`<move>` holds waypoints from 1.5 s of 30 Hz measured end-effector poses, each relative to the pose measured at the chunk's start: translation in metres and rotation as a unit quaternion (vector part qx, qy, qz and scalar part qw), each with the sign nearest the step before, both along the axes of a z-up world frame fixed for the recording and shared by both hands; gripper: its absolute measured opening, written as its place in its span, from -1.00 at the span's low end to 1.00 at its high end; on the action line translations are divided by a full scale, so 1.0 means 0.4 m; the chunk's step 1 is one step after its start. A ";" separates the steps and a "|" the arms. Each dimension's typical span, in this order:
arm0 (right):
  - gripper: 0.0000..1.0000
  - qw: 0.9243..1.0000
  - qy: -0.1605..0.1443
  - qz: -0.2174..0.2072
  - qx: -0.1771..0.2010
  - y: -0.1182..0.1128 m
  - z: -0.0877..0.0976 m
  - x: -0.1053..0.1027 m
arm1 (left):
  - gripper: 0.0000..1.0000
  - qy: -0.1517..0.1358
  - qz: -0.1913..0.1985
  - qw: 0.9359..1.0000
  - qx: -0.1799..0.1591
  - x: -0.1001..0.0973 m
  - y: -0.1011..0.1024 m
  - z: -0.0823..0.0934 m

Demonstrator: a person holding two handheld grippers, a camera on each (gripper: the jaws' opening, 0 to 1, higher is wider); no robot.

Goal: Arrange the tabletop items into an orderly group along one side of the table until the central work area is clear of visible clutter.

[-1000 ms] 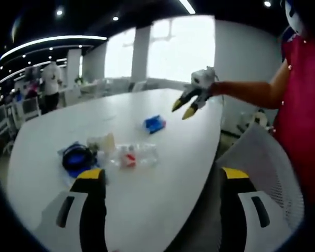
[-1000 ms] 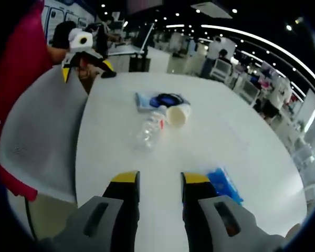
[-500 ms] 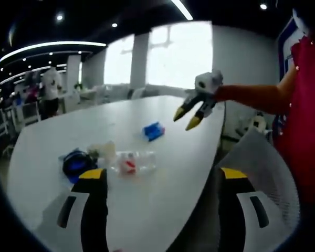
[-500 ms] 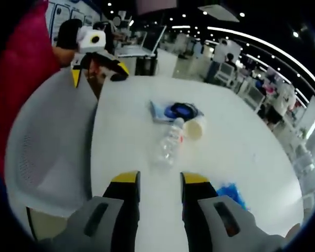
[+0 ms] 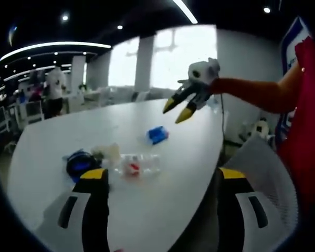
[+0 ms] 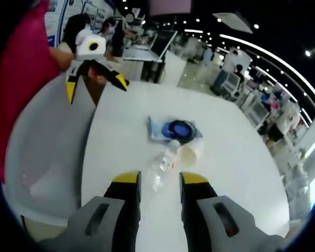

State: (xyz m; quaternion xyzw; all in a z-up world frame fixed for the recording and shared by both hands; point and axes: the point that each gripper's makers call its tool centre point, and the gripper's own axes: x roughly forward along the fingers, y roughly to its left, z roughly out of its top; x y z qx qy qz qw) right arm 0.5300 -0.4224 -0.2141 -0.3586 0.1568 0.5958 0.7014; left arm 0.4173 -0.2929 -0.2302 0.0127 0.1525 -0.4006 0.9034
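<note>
Right gripper (image 6: 154,179) hides part of bottle (image 6: 160,165)

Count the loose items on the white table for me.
4: clear plastic bottle at centre, pale paper cup beside it, dark blue round item behind the cup, small blue packet apart.

Both views above table (image 5: 163,157) edge, facing across, sharing bottle (image 6: 160,167)

Open-plan office: desks (image 6: 147,52), monitors (image 6: 164,42).
</note>
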 end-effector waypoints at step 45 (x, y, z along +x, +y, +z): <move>-0.49 0.998 -0.015 -0.061 0.030 0.159 -0.244 0.331 | 0.64 0.038 0.031 0.999 0.007 0.040 0.026 -0.044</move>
